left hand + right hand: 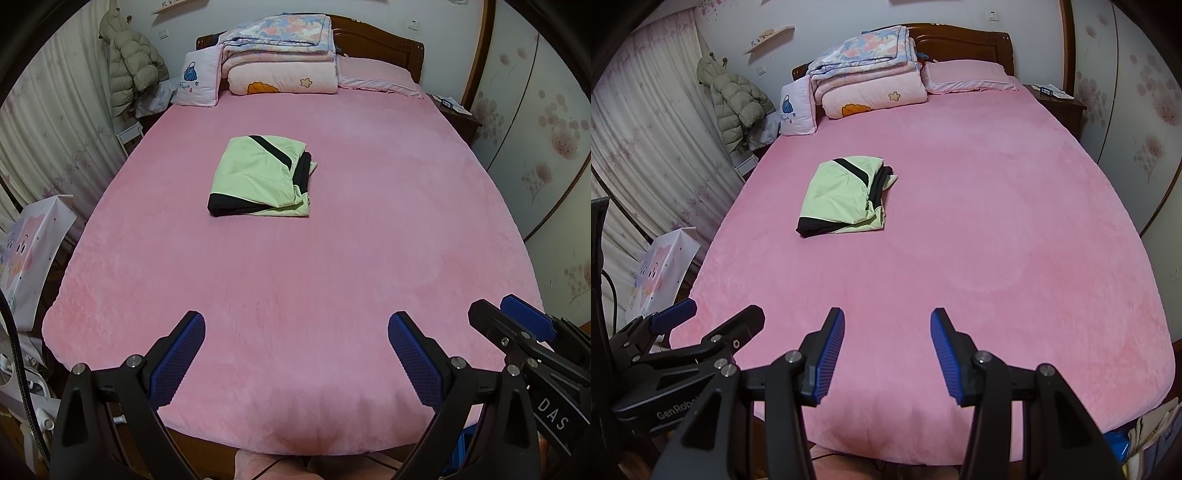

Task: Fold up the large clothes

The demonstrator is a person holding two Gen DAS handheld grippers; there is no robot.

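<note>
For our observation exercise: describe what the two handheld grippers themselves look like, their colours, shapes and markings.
Both are black angular frames with silver round bolts. The left gripper and right gripper each have two fingers faced with blue textured pads. White lettering shows on the bodies: "DAS" on the right one, "GenRobo" on the left.

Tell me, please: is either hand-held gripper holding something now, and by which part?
Nothing is held. The left hand-held gripper and the right hand-held gripper are both open, and the folded green garment lies apart on the bed.
</note>
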